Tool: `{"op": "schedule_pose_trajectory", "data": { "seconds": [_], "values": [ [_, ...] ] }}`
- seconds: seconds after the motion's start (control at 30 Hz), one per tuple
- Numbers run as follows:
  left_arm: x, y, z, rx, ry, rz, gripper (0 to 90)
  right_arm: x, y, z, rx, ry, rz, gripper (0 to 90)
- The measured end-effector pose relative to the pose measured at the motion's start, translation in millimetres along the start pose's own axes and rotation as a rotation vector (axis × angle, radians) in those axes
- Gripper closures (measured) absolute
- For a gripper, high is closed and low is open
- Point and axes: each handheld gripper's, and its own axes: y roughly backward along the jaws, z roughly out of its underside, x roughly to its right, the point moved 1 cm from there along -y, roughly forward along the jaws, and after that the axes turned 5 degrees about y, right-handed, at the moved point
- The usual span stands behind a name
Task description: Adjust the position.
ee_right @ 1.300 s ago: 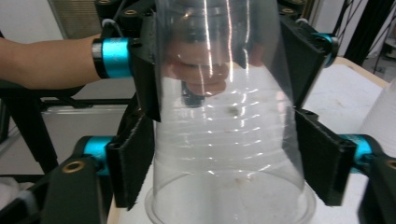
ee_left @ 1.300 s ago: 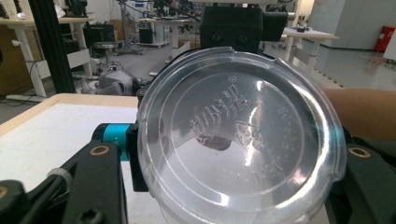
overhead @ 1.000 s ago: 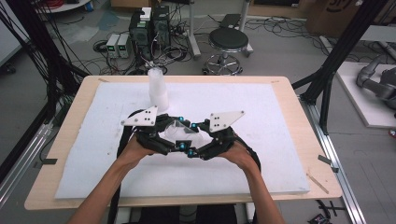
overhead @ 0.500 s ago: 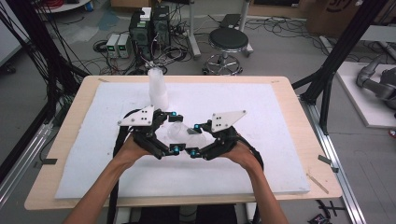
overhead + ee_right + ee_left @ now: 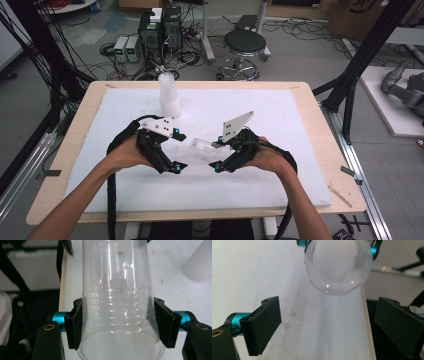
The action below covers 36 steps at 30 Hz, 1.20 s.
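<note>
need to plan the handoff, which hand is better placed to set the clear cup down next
Right. The right gripper is shut on the clear cup near its rim, while the left gripper stands open with nothing between its jaws.

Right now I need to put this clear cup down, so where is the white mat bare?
The white mat is bare right of the right gripper holding the clear plastic cup, and along its near edge. It is crowded around the cup stack and left gripper.

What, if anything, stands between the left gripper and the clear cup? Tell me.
Nothing visible does. The left gripper has just opened its jaws and faces the bottom of the clear cup, held by the right gripper, with only open air between.
</note>
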Motion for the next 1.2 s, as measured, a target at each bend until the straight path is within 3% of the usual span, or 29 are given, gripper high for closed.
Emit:
{"op": "schedule_pose_trajectory", "data": {
  "seconds": [0.03, 0.07, 0.1, 0.13, 0.2, 0.23, 0.27, 0.43, 0.47, 0.87, 1.2],
  "values": [
    [0.3, -0.7, -0.1, -0.044, 0.0, -0.004, 6.8, -0.3, -0.7, -1.6, -0.029, 0.002, -0.004, 34.1],
    [0.7, -2.3, -0.5, -0.126, -0.011, -0.022, 7.7, -0.5, -1.4, -3.3, -0.06, 0.004, -0.01, 34.1],
    [0.8, -3.2, -0.5, -0.159, -0.016, -0.027, 9.8, -0.6, -2.3, -4.7, -0.087, 0.008, -0.016, 34.0],
    [0.8, -3.2, -0.5, -0.159, -0.016, -0.027, 10.8, -0.7, -3.0, -5.9, -0.118, 0.007, -0.026, 34.0],
    [-0.2, -4.3, -0.5, -0.208, -0.011, -0.027, 10.8, -0.9, -5.6, -8.0, -0.166, 0.017, -0.034, 34.0],
    [-0.6, -4.5, -0.6, -0.219, -0.002, -0.021, 10.8, -0.9, -5.6, -8.0, -0.166, 0.017, -0.034, 34.0],
    [-1.4, -5.0, -1.2, -0.222, 0.002, -0.02, 10.8, -0.8, -7.8, -10.0, -0.2, 0.023, -0.039, 34.0],
    [-2.8, -6.4, -3.0, -0.241, 0.007, -0.019, 10.8, 1.4, -11.0, -13.4, -0.22, 0.045, -0.037, 34.0],
    [-2.7, -7.6, -3.4, -0.252, 0.011, -0.015, 10.9, 0.3, -11.1, -13.9, -0.235, 0.026, -0.04, 34.0],
    [2.3, -28.4, -18.5, -0.246, -0.023, 0.0, 13.5, 2.3, -17.1, -15.8, -0.252, 0.034, -0.045, 34.0],
    [6.2, -38.8, -23.1, -0.242, -0.031, 0.009, 22.2, 1.4, -17.7, -15.2, -0.258, 0.036, -0.055, 34.0]
  ]
}}
